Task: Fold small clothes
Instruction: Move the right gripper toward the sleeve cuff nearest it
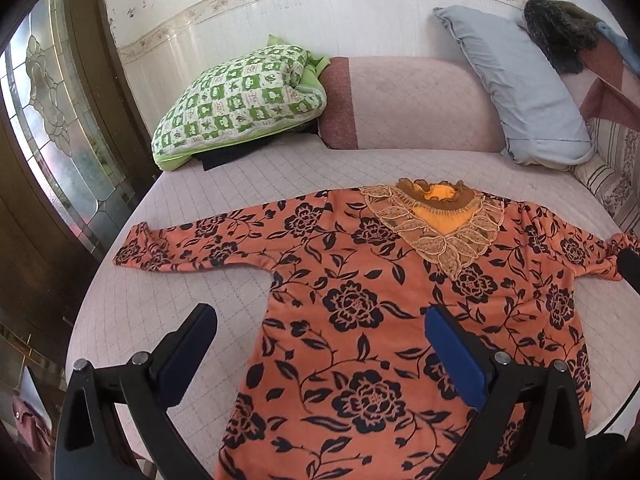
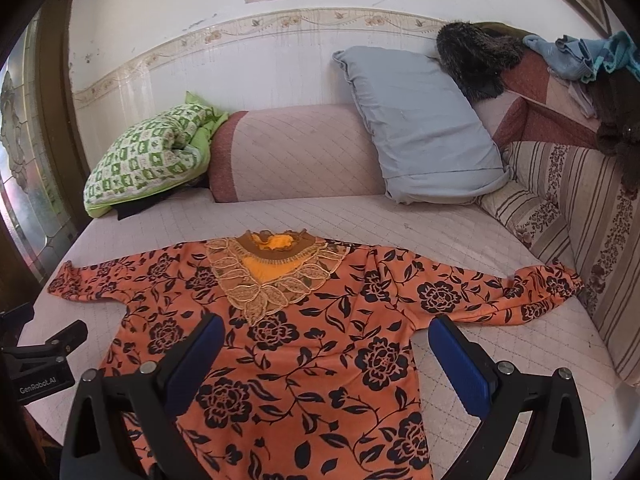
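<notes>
Orange floral top (image 1: 360,312) lies flat, soft and limp, so we judge sleeve cuffs best to pinch; left gripper (image 1: 320,344) and right gripper (image 2: 326,354) spread, empty.

Only readable bit: "GenRobot.AI" in white on the black body of the left gripper (image 2: 66,338), poking in at the left edge of the right wrist view. Nothing legible anywhere else, not even on the green quilt's (image 1: 240,98) squares.
</notes>
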Motion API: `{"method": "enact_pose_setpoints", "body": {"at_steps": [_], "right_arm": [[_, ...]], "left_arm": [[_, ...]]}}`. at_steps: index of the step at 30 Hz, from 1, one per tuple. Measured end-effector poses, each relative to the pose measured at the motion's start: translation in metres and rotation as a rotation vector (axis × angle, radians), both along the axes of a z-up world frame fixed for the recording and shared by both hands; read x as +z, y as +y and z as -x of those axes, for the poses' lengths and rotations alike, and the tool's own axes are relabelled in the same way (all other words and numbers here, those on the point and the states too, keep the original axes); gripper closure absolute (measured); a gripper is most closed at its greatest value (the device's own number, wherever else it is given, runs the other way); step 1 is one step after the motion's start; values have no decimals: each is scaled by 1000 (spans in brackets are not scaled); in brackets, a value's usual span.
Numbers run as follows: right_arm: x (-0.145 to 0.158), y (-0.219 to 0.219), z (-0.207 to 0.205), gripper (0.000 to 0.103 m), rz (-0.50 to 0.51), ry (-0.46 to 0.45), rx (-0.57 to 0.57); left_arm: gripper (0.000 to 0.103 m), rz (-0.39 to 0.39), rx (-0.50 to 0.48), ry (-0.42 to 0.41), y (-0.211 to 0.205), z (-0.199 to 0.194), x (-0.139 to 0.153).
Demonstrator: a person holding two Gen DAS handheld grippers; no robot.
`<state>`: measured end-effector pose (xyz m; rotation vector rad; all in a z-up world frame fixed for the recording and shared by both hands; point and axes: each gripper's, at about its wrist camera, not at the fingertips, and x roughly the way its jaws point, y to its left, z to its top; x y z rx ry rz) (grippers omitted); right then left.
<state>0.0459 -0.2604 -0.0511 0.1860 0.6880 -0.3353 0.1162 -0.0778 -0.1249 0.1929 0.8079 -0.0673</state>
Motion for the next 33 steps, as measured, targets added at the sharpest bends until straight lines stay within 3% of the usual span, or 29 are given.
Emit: {"method": "enact_pose_setpoints", "body": {"at_steps": [16, 33], "right_arm": [[-27, -60, -40, 0, -14, -4, -106], [-44, -88, -38, 0, -12, -11, -207]], "left_arm": [[0, 112, 40, -85, -48, -66, -11], [0, 59, -13, -77, -69, -75, -64]]}}
